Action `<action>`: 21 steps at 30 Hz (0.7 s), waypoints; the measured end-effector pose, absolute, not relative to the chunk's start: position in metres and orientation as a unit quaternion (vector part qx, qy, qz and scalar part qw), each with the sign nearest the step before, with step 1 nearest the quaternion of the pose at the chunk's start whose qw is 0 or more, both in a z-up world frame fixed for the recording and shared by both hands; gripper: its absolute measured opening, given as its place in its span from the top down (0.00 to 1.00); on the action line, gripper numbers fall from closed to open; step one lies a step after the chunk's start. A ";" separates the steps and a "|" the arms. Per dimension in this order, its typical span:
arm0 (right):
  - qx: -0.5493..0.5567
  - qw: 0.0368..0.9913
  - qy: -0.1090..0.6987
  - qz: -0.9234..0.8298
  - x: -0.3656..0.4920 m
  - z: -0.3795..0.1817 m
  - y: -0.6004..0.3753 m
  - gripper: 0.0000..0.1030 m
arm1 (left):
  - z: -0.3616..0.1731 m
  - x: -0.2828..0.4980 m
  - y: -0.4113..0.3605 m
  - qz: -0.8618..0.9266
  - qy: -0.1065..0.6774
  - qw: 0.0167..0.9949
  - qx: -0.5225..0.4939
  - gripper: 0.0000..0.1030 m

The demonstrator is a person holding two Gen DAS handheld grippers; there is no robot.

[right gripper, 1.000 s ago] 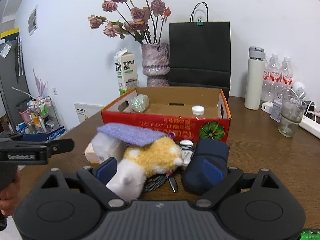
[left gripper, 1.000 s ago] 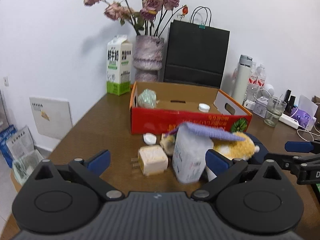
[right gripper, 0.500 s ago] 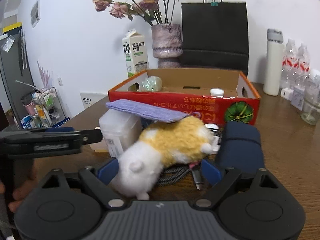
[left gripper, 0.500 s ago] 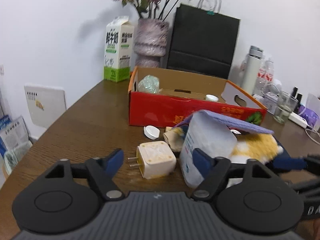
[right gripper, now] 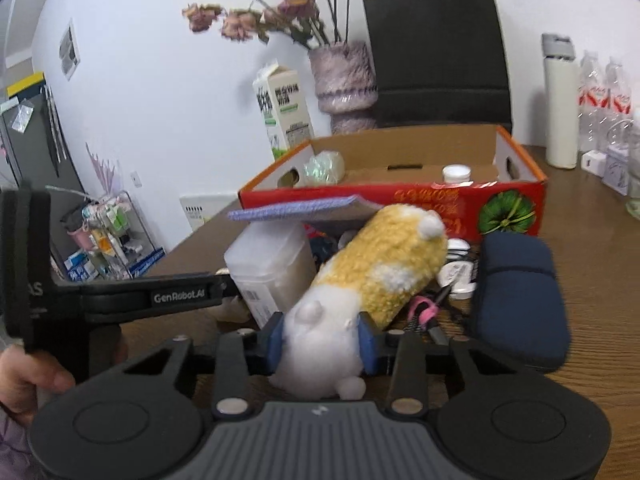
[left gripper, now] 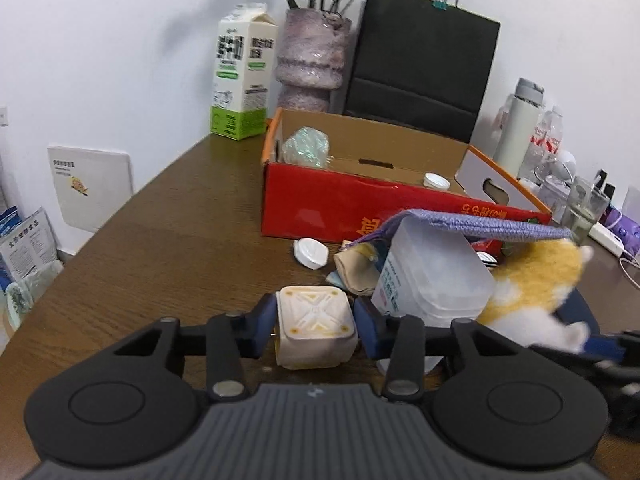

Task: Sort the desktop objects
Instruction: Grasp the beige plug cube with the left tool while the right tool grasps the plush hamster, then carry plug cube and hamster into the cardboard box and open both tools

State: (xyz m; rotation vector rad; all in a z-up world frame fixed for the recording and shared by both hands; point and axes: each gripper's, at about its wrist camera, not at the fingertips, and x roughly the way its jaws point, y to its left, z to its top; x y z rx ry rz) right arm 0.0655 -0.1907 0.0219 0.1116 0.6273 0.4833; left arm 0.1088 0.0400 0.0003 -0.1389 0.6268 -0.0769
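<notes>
My left gripper (left gripper: 315, 330) is shut on a cream plug adapter (left gripper: 316, 326) on the brown table. My right gripper (right gripper: 322, 338) is shut on the white rear end of a yellow-and-white plush toy (right gripper: 372, 276), which is tilted up; the plush also shows in the left wrist view (left gripper: 536, 280). A red cardboard box (left gripper: 340, 204) stands behind the pile, holding a crumpled green wrapper (left gripper: 306, 146) and a white cap (left gripper: 437, 180). A translucent plastic container (left gripper: 432, 276) stands next to the adapter, with a purple cloth (left gripper: 480, 226) lying over it.
A navy pouch (right gripper: 518, 296) lies right of the plush, with a cable and pink clip (right gripper: 424, 306) between them. A white cap (left gripper: 311, 252) lies before the box. Milk carton (left gripper: 242, 88), vase (left gripper: 312, 64), black paper bag (left gripper: 420, 76), thermos (right gripper: 560, 96) and glass (left gripper: 584, 210) stand behind.
Both grippers moved forward and closed: the left on the plug adapter, the right on the plush toy's rear end. The plush has tilted up.
</notes>
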 end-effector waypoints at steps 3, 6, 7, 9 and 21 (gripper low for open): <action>0.062 0.929 0.286 0.228 0.052 0.038 -0.209 0.66 | 0.011 0.096 0.047 -0.023 0.290 0.954 -0.076 0.57; 0.078 0.938 0.258 0.219 0.046 0.056 -0.227 0.66 | 0.031 0.088 0.055 -0.015 0.271 0.959 -0.086 0.57; 0.081 0.941 0.250 0.214 0.049 0.063 -0.232 0.66 | 0.041 0.089 0.057 -0.017 0.264 0.960 -0.091 0.57; 0.082 0.946 0.237 0.206 0.062 0.079 -0.239 0.66 | 0.064 0.098 0.059 -0.029 0.247 0.964 -0.099 0.58; 0.084 0.925 0.303 0.212 0.276 0.127 -0.229 0.65 | 0.112 0.284 -0.006 -0.061 0.296 0.952 -0.046 0.58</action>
